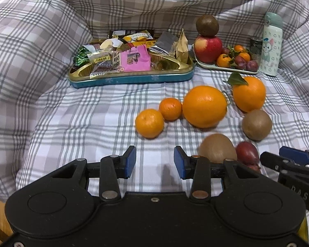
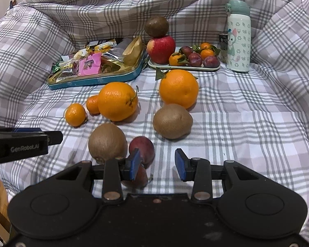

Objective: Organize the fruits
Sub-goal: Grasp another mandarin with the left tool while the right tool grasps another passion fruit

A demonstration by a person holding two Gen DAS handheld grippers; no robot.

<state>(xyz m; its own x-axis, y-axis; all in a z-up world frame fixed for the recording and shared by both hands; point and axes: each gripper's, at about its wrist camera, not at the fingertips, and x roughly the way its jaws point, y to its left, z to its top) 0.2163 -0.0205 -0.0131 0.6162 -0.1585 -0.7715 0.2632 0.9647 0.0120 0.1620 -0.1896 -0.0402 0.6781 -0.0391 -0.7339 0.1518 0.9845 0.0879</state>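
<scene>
Both tools empty: left tool [image 1: 155,161] and right tool [image 2: 157,163] gape wide. Loose plum [image 2: 143,151] on bed beside kiwi [image 2: 107,142], touching right tool's left finger. Risk: nudge rolls plum away; soft quilt [image 2: 247,123] unstable.

On the checked grey-white cloth [image 2: 247,123], the teal metal snack tin [image 2: 96,81] lies at the back left, the pale rectangular fruit tray [image 2: 185,68] to its right, the white cartoon bottle [image 2: 238,39] further right. On the tray, a brown kiwi [image 2: 156,26] sits on the red apple [image 2: 161,49]. In front lie two large oranges [image 2: 117,101], two small mandarins [image 2: 75,114] to their left, and two fuzzy kiwis [image 2: 172,121] nearer.
</scene>
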